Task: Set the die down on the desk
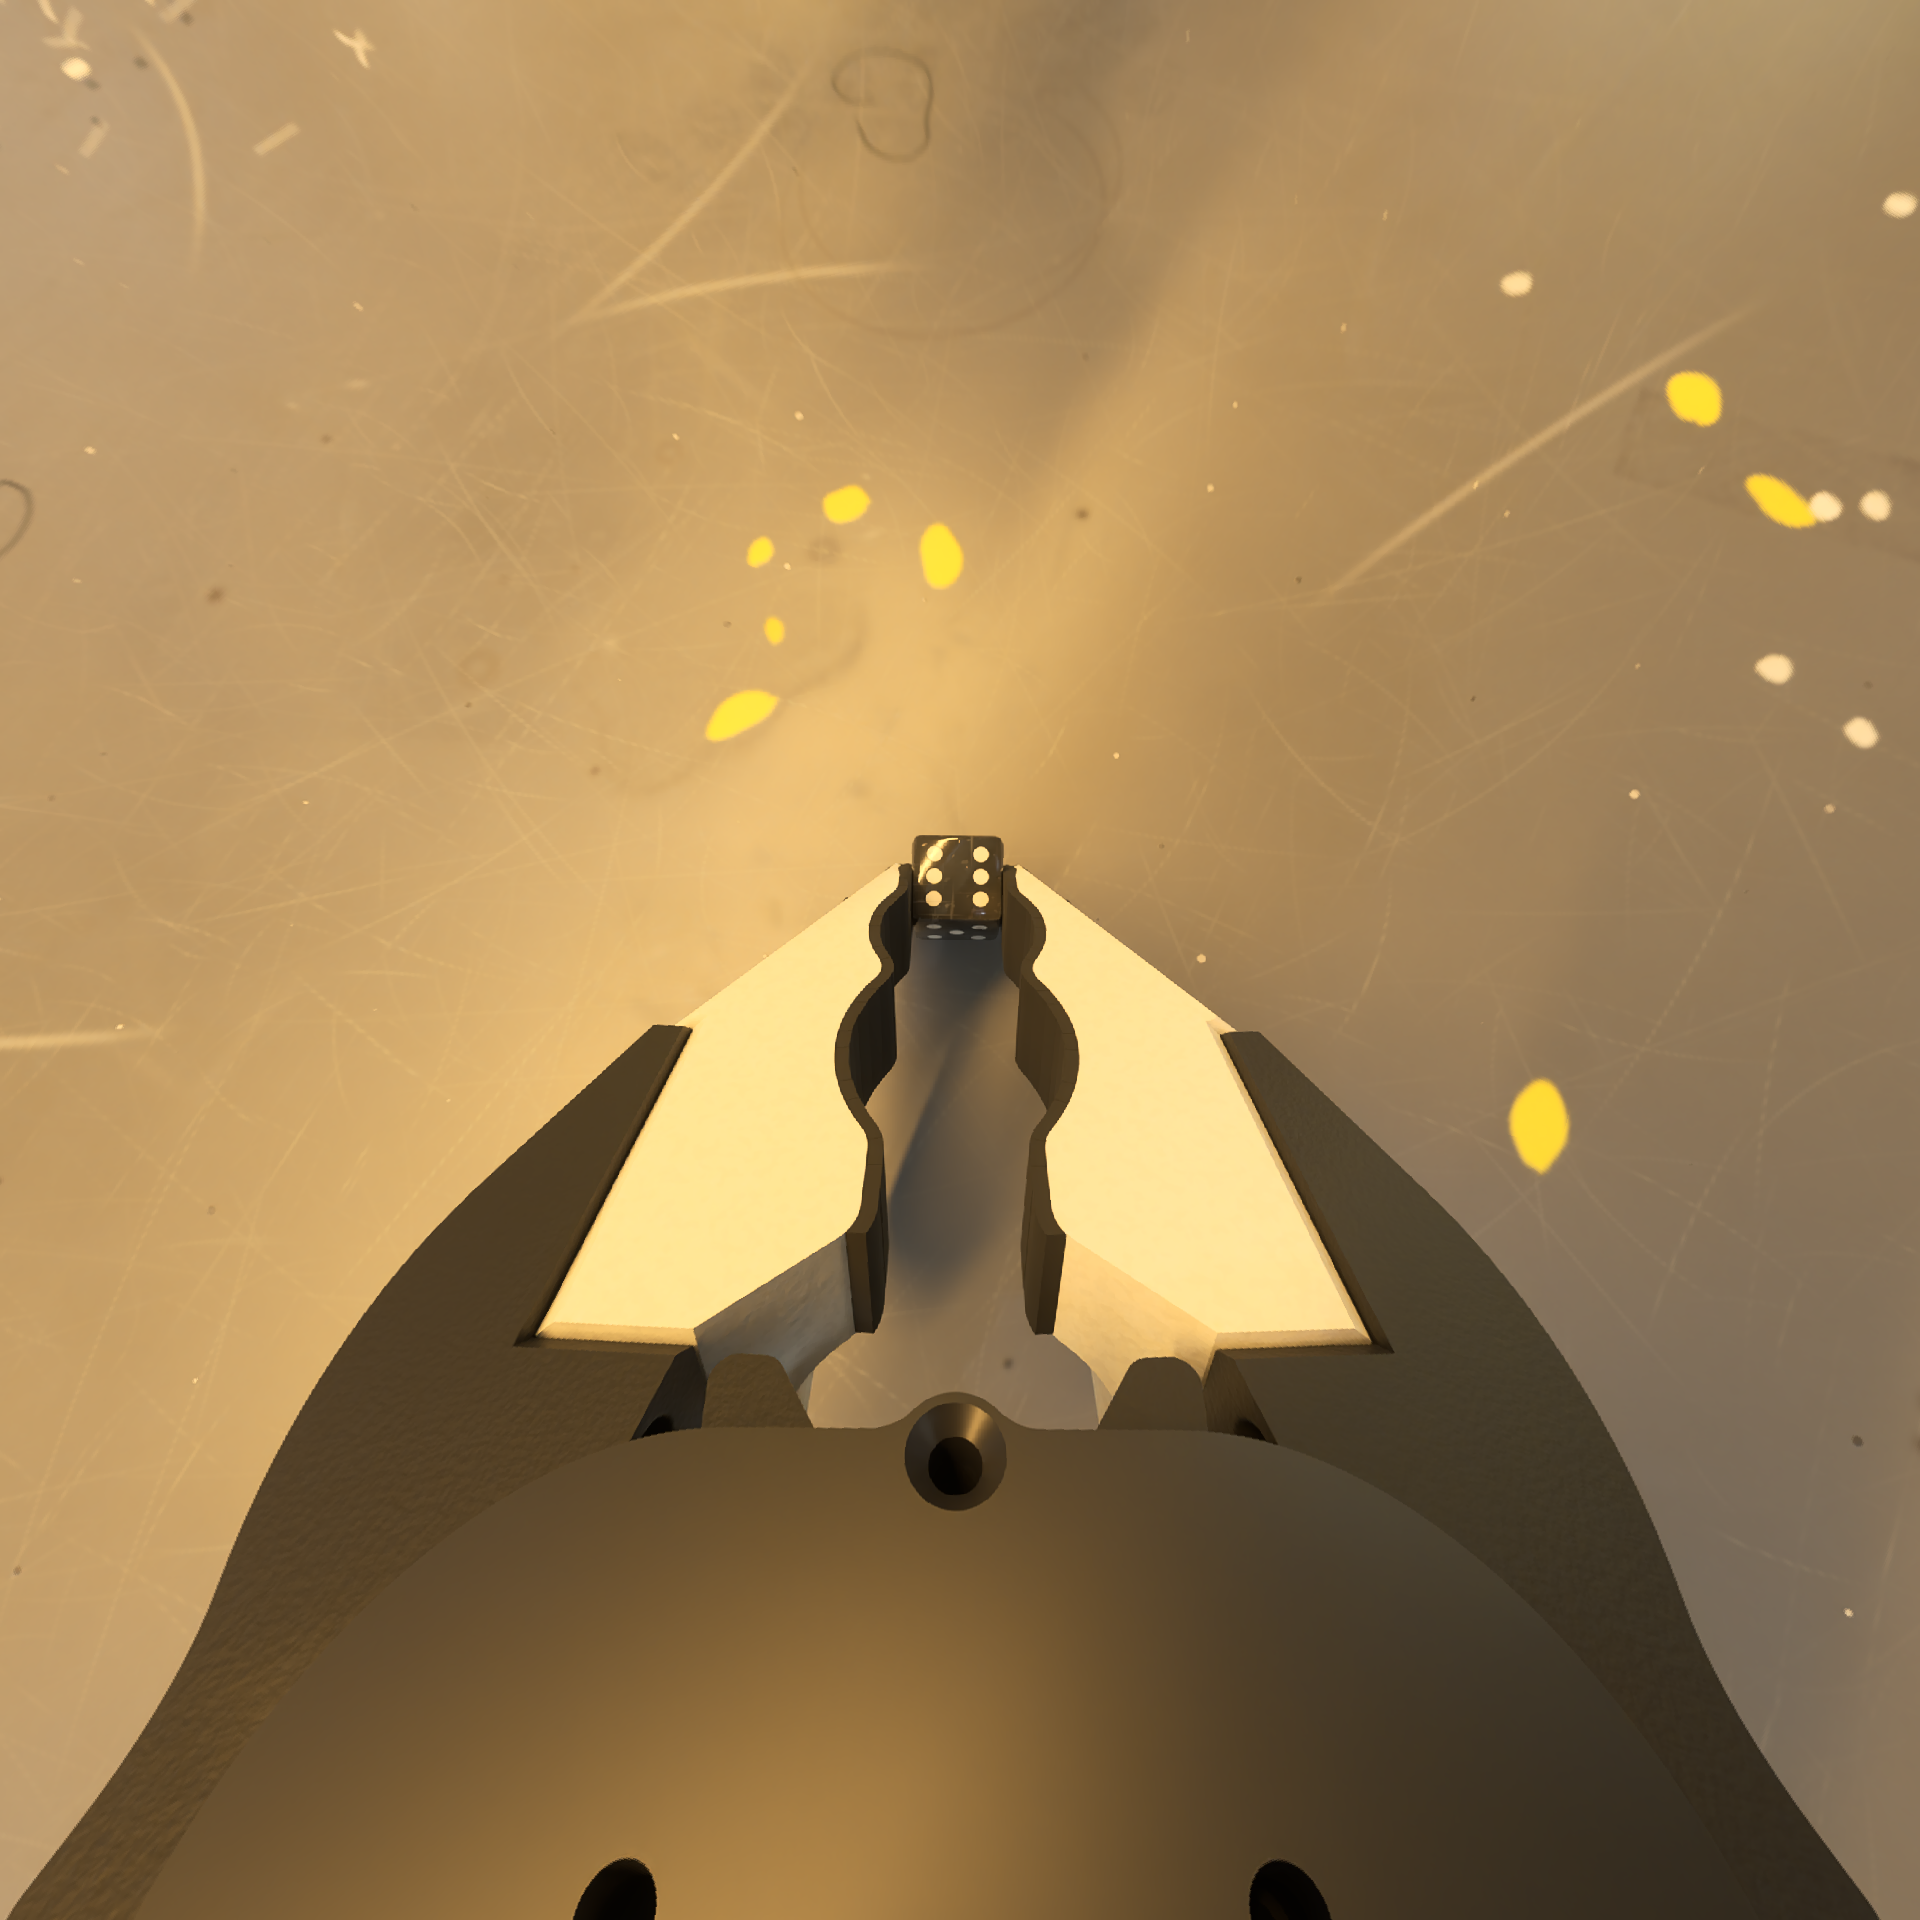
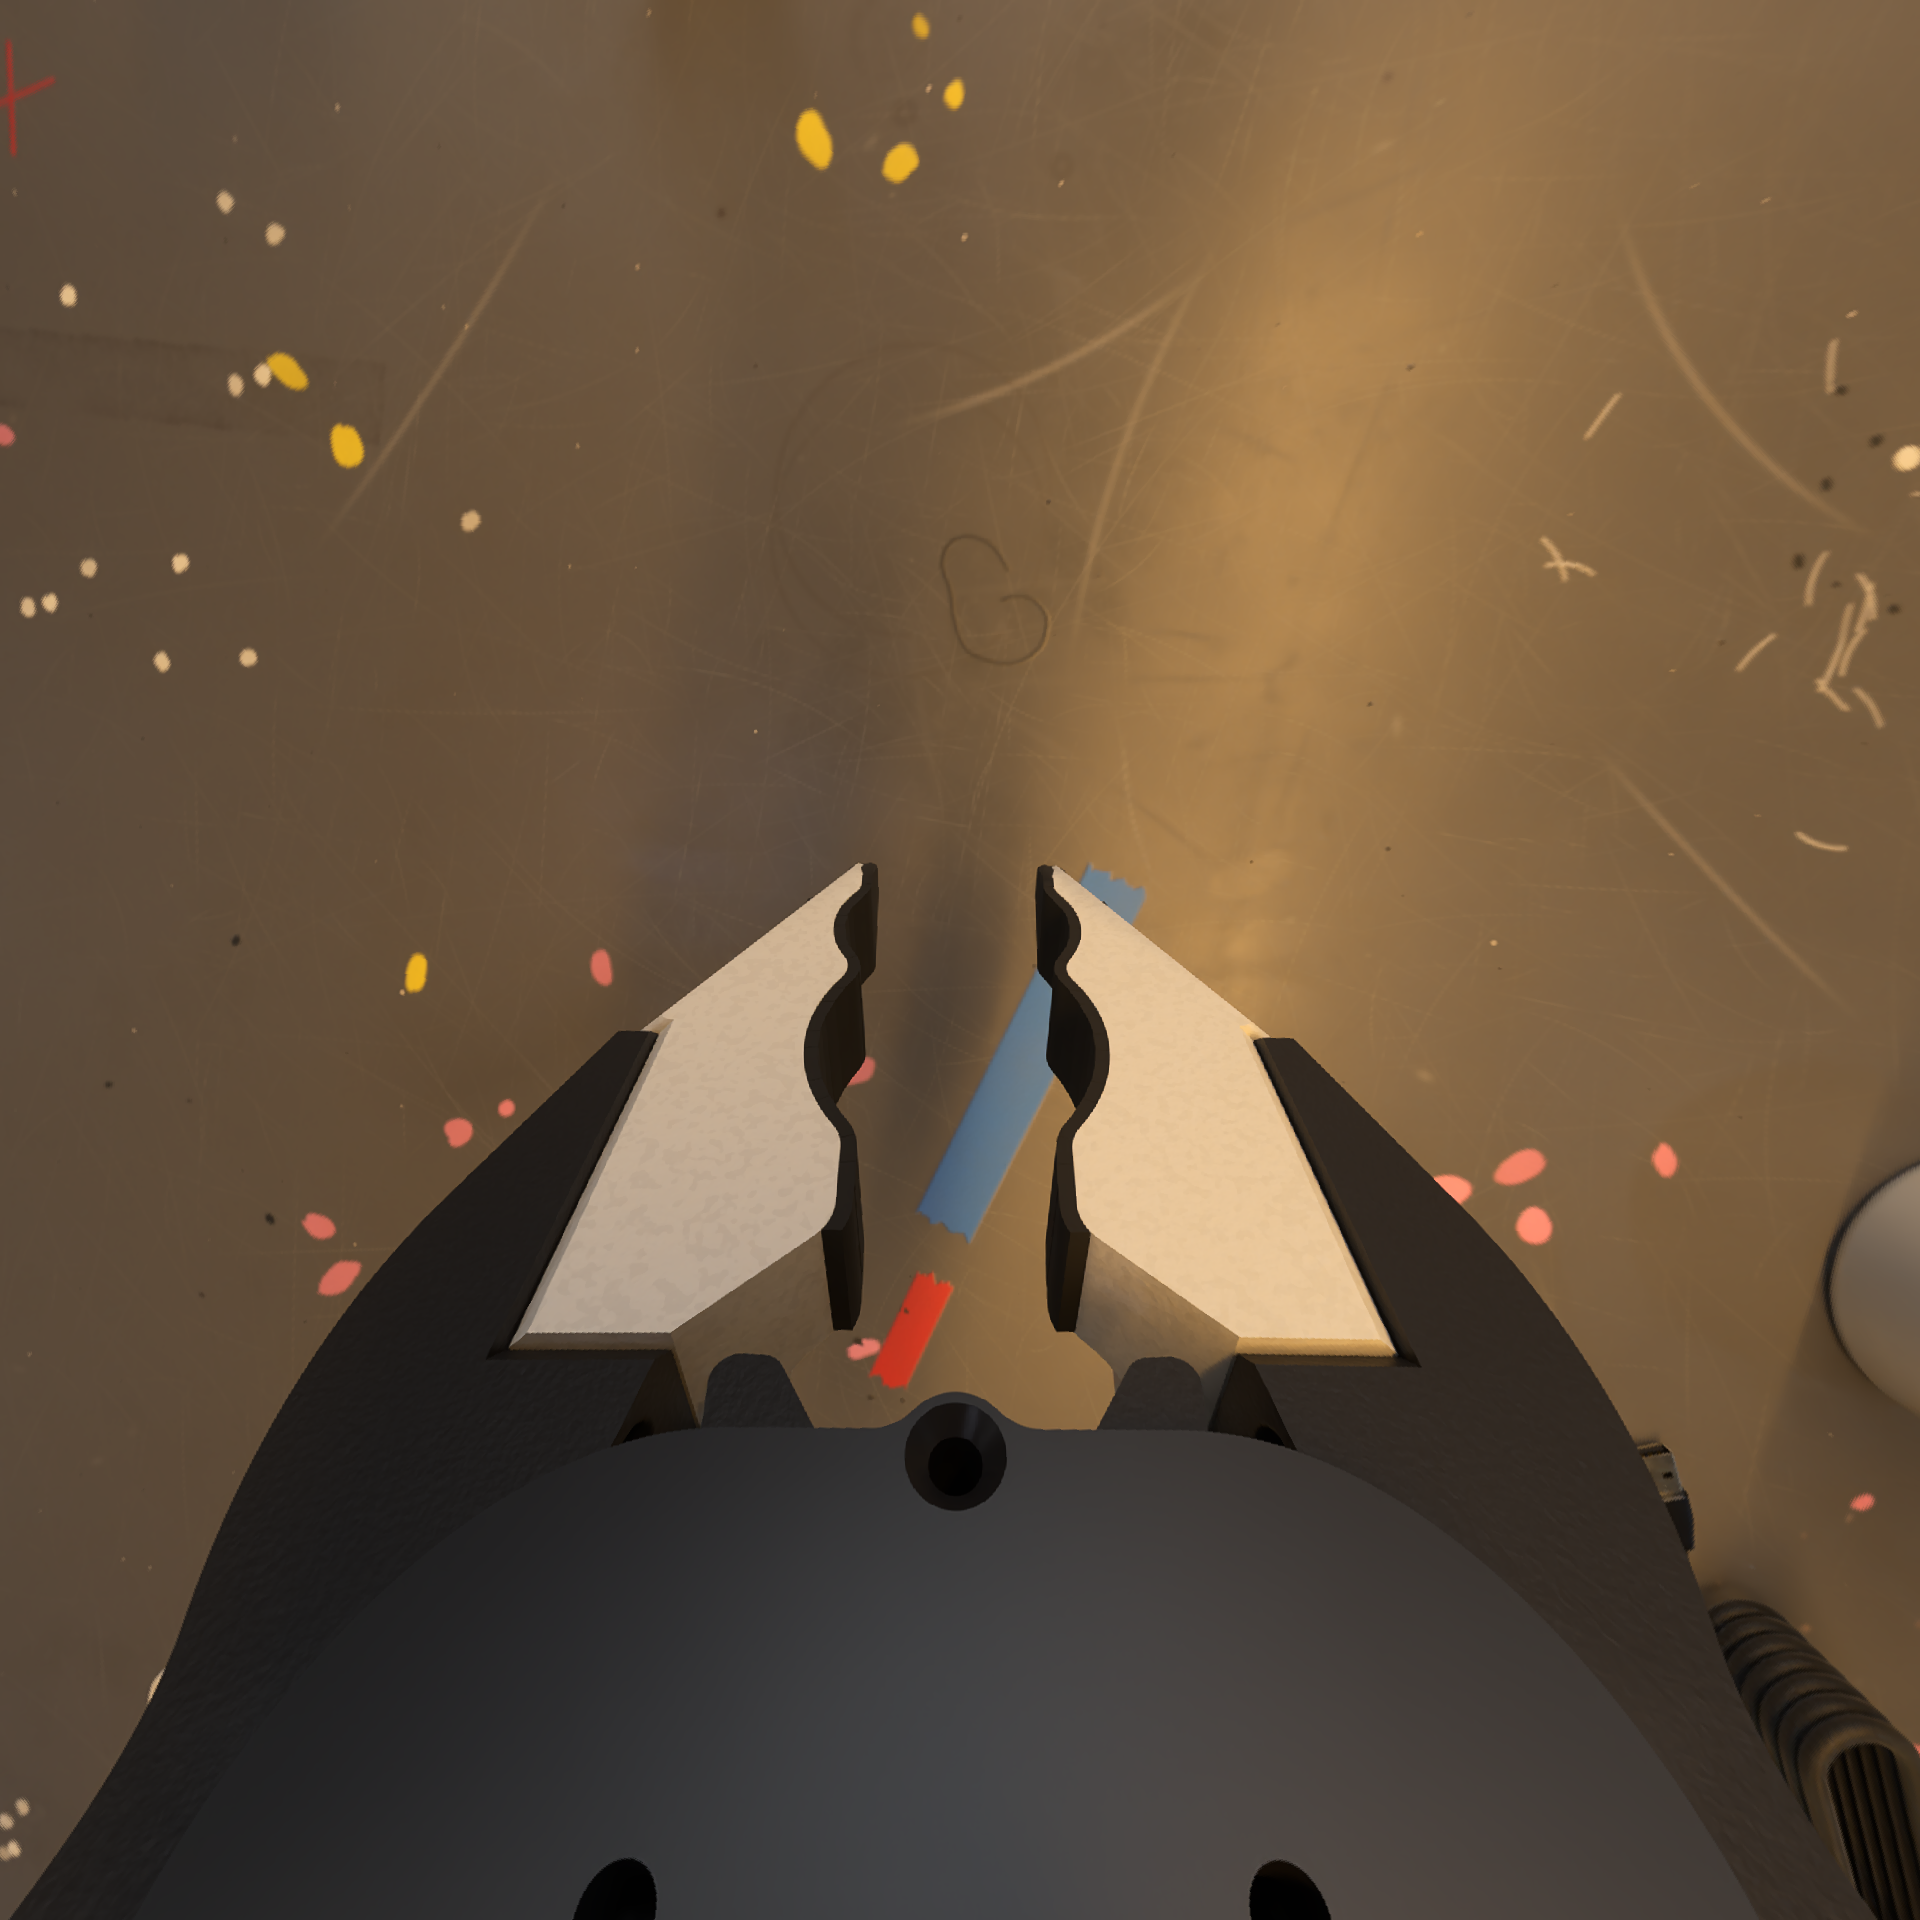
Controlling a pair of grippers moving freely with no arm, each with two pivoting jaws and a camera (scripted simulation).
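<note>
Left gripper (image 1: 957,883) is pinching the die (image 1: 957,879) right at the fingertips, centre of the left wrist frame, a little above the middle. The die is dark and glossy with pale pips; the six-pip face points at the camera, and a second face with pips shows underneath, between the fingers. The tips of both fingers (image 1: 790,1091) press on the die's sides, with only the narrow wavy slot left between them further back. I can't tell whether the die is touching the desk (image 1: 416,623) or held above it. The desk surface is tan and scratched, with yellow paint spots (image 1: 940,556) above the die and more yellow and white spots towards the right edge.

Right gripper (image 2: 956,873) is spread, with nothing between the fingers. Through the gap in the right wrist view, a strip of blue tape (image 2: 987,1132) runs diagonally on the desk, its upper end hidden behind the right-hand finger. A short red tape piece (image 2: 912,1330) lies below it, near the gripper base. Pink spots (image 2: 1519,1166) are scattered on both sides of the gripper. A pale rounded object (image 2: 1881,1288) is cut off at the right edge, and a dark ribbed part (image 2: 1829,1745) sits at lower right.
</note>
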